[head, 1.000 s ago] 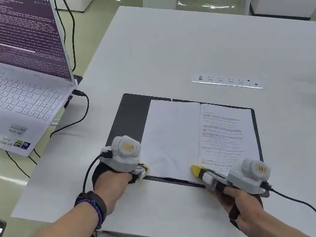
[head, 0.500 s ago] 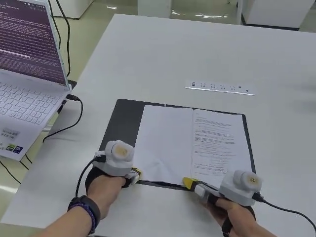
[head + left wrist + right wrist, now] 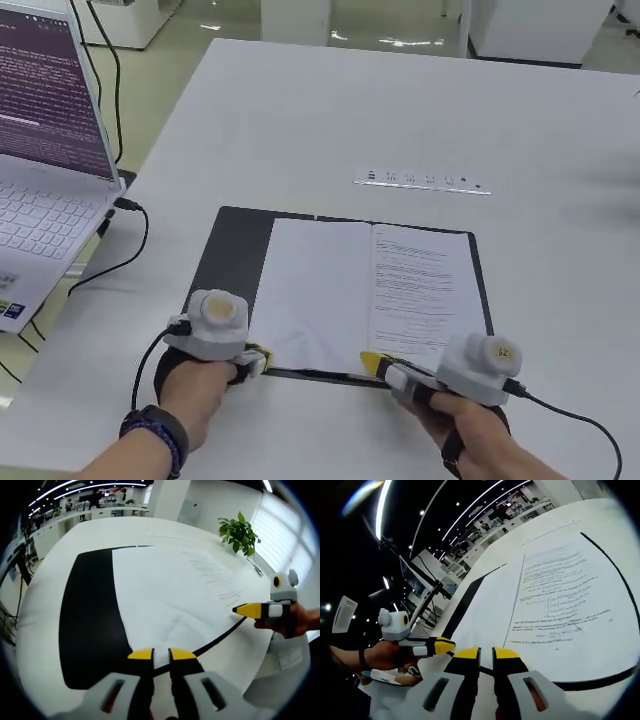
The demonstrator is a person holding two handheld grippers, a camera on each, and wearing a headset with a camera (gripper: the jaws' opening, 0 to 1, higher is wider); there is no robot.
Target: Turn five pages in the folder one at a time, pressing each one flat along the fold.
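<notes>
Open folder (image 3: 235, 260) on a white workbench (image 3: 350, 110), seen from the head view. The folder lies flat just ahead of both grippers, black cover exposed at the left. A blank sheet (image 3: 315, 290) lies left of the fold (image 3: 370, 290) and a printed sheet (image 3: 425, 290) lies right of it. The fold's long axis runs directly away from the person, near edge to far edge.

The left gripper (image 3: 258, 360) sits at the folder's near edge, below the blank sheet's lower left corner. The right gripper (image 3: 372, 362) sits at the same edge, close to the near end of the fold and beside the printed sheet's lower inner corner. In each gripper view the yellow-tipped jaws stand drawn together with only a thin slit between them, and no paper is caught in either pair.

Judged from this layout, the printed sheet is the next to turn. It extends forward and to the right of the right gripper, which is the nearer tool. The lift would begin at that sheet's near edge and swing leftward over the fold.

A laptop (image 3: 40, 200) stands at the left, and a power strip (image 3: 420, 182) lies beyond the folder's far edge.
</notes>
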